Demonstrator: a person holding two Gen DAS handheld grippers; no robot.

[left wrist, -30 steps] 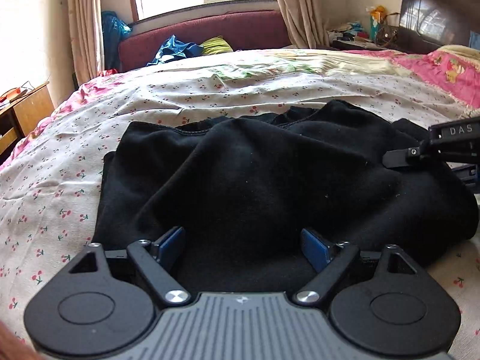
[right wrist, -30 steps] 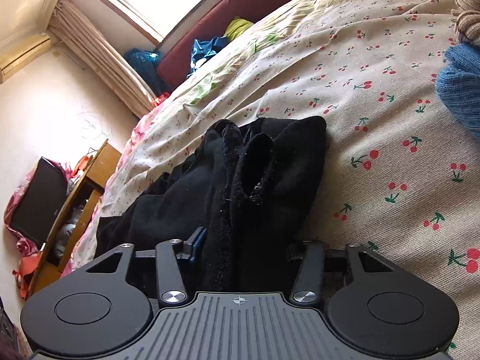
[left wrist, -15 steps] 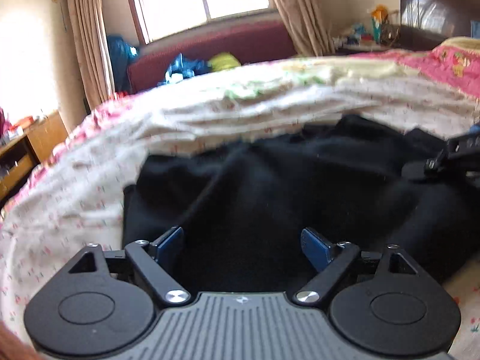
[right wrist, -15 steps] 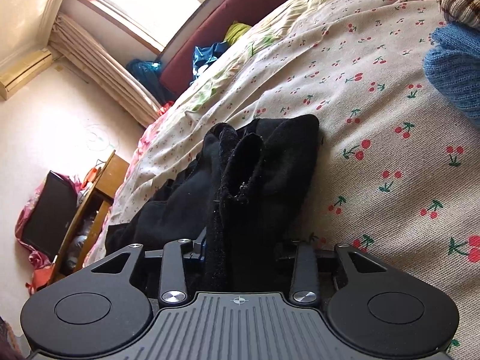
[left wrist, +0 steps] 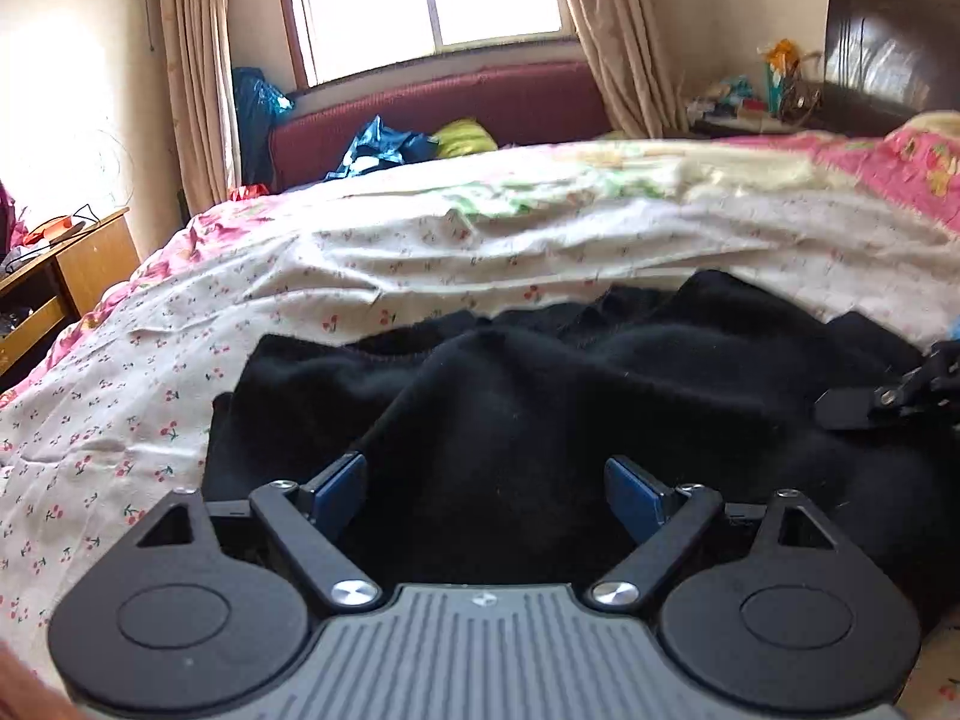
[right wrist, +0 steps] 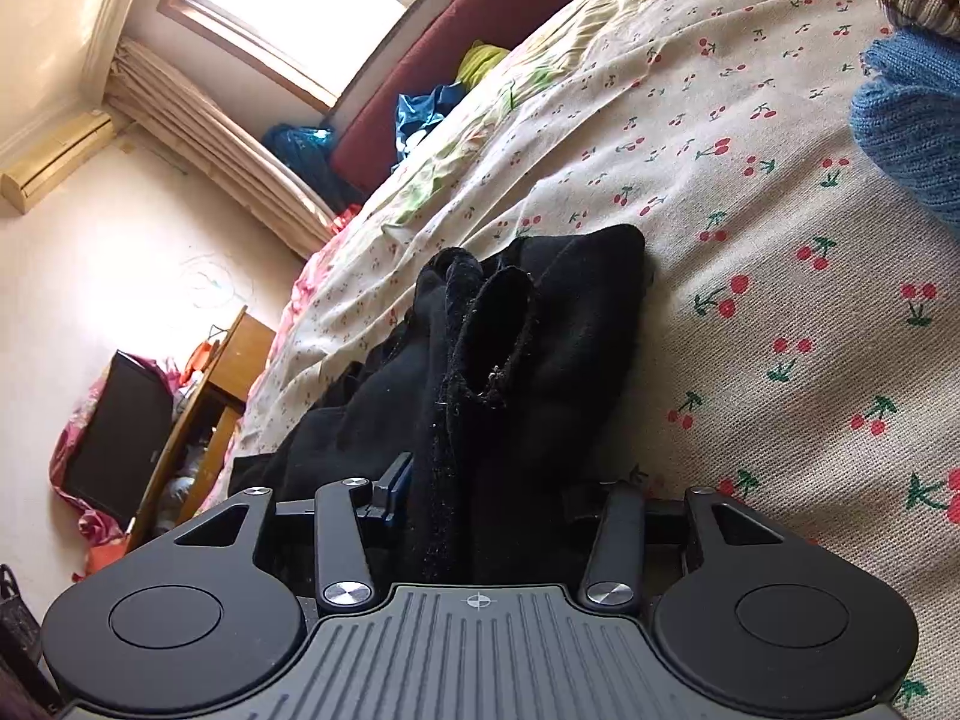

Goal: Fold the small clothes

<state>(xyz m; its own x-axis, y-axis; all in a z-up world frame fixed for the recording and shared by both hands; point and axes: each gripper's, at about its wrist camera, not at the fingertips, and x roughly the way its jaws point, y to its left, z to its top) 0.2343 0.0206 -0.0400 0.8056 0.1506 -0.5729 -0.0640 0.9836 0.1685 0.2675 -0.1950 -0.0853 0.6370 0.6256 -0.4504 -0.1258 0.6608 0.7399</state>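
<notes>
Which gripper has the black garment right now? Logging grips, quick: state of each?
Left gripper: open, over the black garment, not gripping.
Right gripper: bunched fabric of the garment between its jaws, which are opening.

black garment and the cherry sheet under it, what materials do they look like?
Black garment: looks like soft fleece or brushed knit; matte, fuzzy nap with lint specks, thick rounded folds, a stitched hem edge. Exact fibre unclear.

White cherry-print bed sheet: looks like woven cotton or a cotton blend; visible weave grain up close, matte, fine creases, printed red cherries.
</notes>
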